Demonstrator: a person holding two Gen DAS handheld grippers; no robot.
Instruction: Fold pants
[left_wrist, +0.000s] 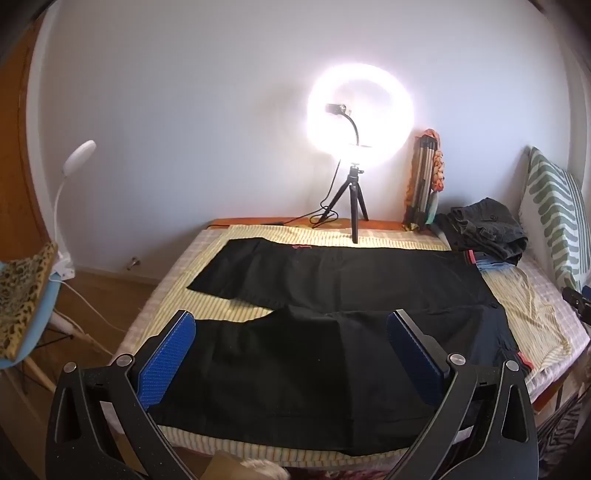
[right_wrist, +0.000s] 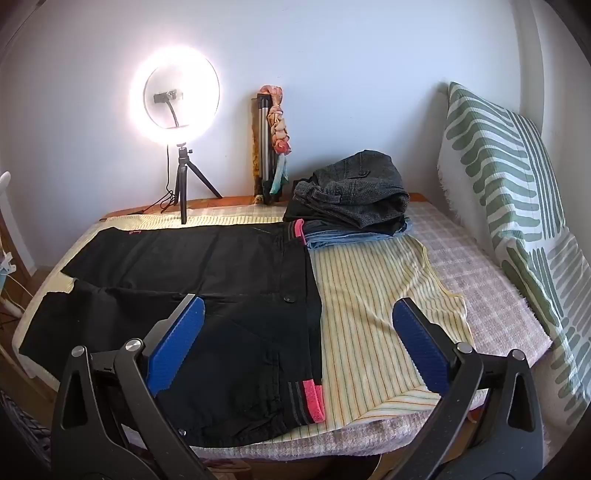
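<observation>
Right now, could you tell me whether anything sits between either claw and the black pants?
Nothing visible does. The left claw and right claw are both open above the pants, spread flat and unfolded.

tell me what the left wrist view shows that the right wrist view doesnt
Only the left wrist view shows the chair with its leopard cushion, the whole desk lamp, and the pants' leg ends. Only the right wrist view shows the pink waistband and button clearly. Both share the ring light, clothes pile, striped pillow, and open grippers: left, right.
</observation>
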